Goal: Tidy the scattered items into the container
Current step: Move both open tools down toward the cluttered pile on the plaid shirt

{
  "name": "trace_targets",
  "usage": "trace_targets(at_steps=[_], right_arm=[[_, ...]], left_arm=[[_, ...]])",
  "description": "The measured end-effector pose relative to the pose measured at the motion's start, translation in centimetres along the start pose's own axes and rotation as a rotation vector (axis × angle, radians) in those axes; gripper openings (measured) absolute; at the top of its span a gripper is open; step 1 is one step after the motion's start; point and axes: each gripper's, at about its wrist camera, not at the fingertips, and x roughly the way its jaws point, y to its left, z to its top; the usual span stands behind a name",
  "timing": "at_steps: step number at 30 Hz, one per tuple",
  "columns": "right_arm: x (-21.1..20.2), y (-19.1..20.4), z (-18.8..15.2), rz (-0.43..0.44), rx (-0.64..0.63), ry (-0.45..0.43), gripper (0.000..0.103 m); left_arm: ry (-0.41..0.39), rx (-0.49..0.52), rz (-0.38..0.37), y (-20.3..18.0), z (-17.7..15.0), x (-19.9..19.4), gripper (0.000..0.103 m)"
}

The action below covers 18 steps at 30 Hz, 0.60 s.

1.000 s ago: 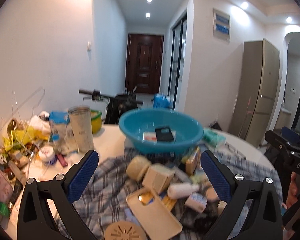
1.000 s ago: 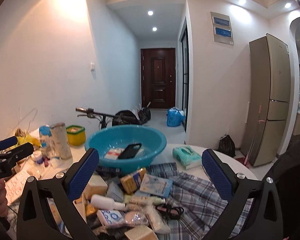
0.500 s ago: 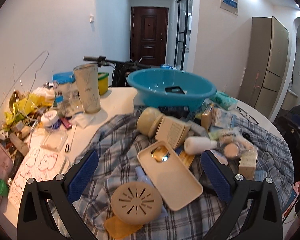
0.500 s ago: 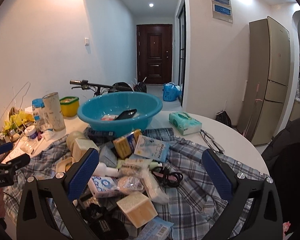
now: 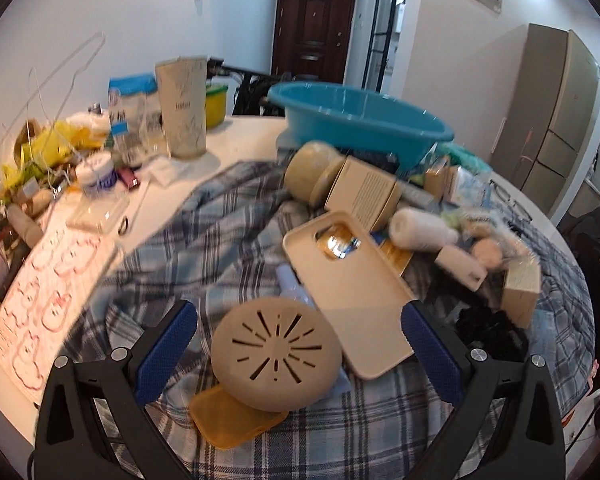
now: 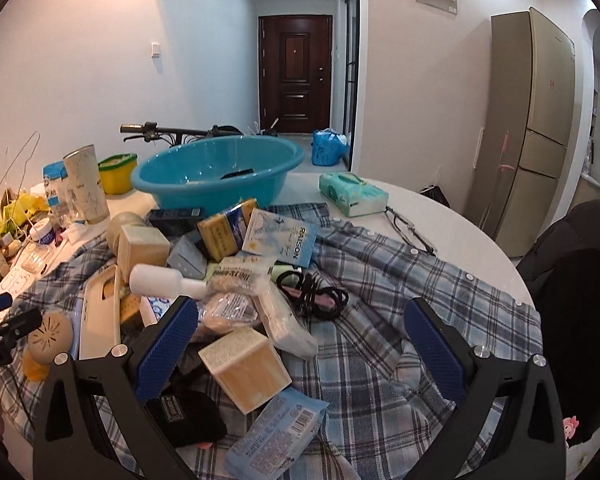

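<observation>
A blue basin [image 5: 360,120] [image 6: 216,174] stands at the back of the round table, with a dark phone lying inside. Scattered items lie on a plaid shirt [image 5: 204,240] [image 6: 400,288] in front of it. My left gripper [image 5: 298,346] is open, its fingers on either side of a round beige slotted disc [image 5: 274,354] beside a beige phone case [image 5: 352,292]. My right gripper [image 6: 300,342] is open above a tan box [image 6: 244,368], a blue packet [image 6: 274,432] and a black cable [image 6: 316,292]. A white bottle [image 6: 164,280] lies further left.
A tall paper cup [image 5: 182,108], milk cartons, a yellow tub and small clutter crowd the table's left side. A green tissue pack [image 6: 352,194] and glasses [image 6: 410,230] lie at the right. A black jacket [image 6: 576,320] hangs past the right edge. A fridge stands behind.
Both grippers have come down and tilted toward the pile. The left one has closed in on the round beige disc; the right one now hovers low over the tan box.
</observation>
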Motion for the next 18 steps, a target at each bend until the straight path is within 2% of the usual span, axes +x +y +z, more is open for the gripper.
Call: trace_targets(at_steps=[7, 14, 18], right_arm=[[0.6, 0.4, -0.3, 0.009, 0.0, 0.02, 0.102], [1.3, 1.2, -0.9, 0.018, -0.012, 0.049, 0.102], [1.8, 1.4, -1.2, 0.026, -0.011, 0.067, 0.102]], left_arm=[[0.05, 0.005, 0.036, 0.5, -1.1, 1.8, 0.103], [0.089, 0.009, 0.034, 0.7, -1.8, 3.5, 0.103], [0.113, -0.021, 0.017, 1.2, -2.2, 4.3, 0.103]])
